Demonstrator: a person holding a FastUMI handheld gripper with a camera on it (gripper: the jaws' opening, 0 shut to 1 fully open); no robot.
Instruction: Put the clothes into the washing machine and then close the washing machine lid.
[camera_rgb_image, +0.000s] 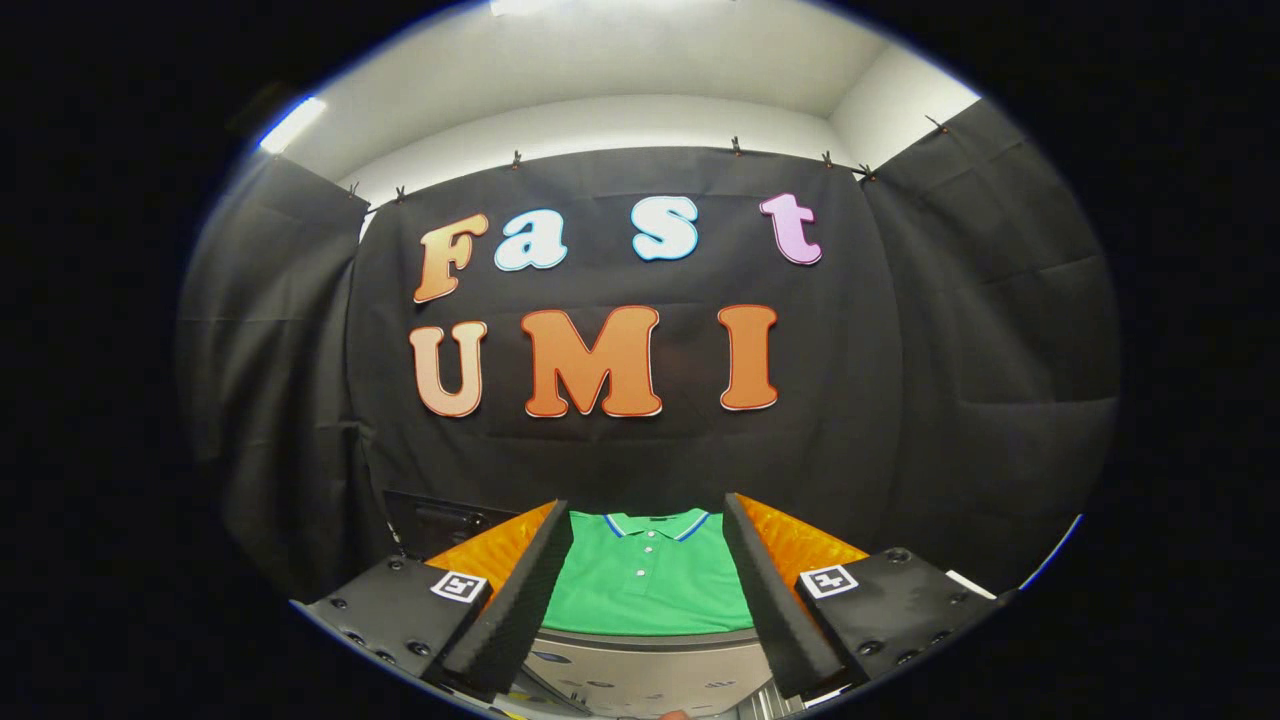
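Nearest, the tool (648, 540) stands open, its two fingers spread wide and gripping nothing. Each finger (520, 590) carries a ribbed foam-like pad on its inner face, and each mount bears a small square black-and-white marker (459, 586). Between and below the fingers lies a pale grey, smooth panel with a curved top edge, the washing machine (650, 665). Just ahead, framed between the fingers, a green polo shirt (648, 580) lies flat on an orange, quilted-looking surface (800, 545); its collar has a blue-and-white trimmed edge and small white buttons run down the placket. A dark boxy object (430, 520) sits beside the orange surface. Beyond hangs the wrinkled black cloth wall (900, 350).
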